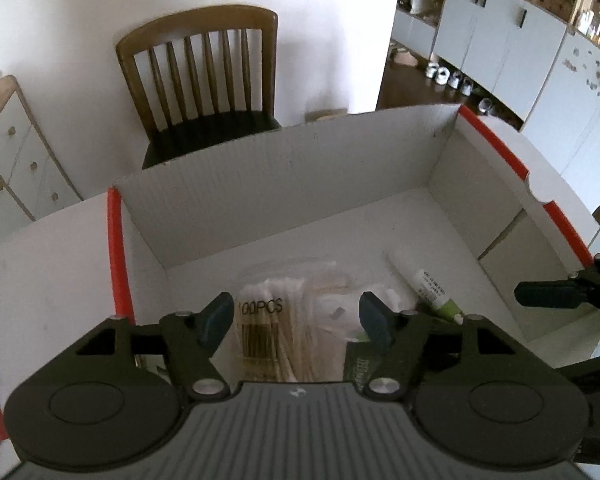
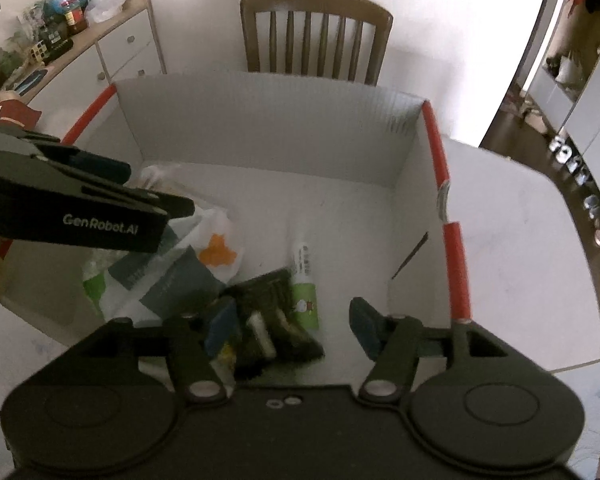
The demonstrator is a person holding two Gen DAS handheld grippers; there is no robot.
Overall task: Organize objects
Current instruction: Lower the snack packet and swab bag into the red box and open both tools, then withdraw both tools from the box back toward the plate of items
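A white cardboard box [image 1: 284, 184] with red edges holds several items. In the left wrist view my left gripper [image 1: 296, 316] is open, over a clear pack of cotton swabs [image 1: 276, 320]; it holds nothing. A white and green tube [image 1: 432, 288] lies to its right. In the right wrist view my right gripper [image 2: 290, 322] is open and empty, over a dark packet [image 2: 276, 308] and the same tube [image 2: 304, 280]. A white bag with an orange print [image 2: 216, 248] lies at the left, partly under the left gripper's body [image 2: 80, 204].
A wooden chair [image 1: 204, 80] stands behind the box against the white wall. A white drawer unit [image 2: 116, 52] with clutter on top is at the left. White cabinets [image 1: 520, 48] stand at the far right. The box [image 2: 260, 120] has tall walls.
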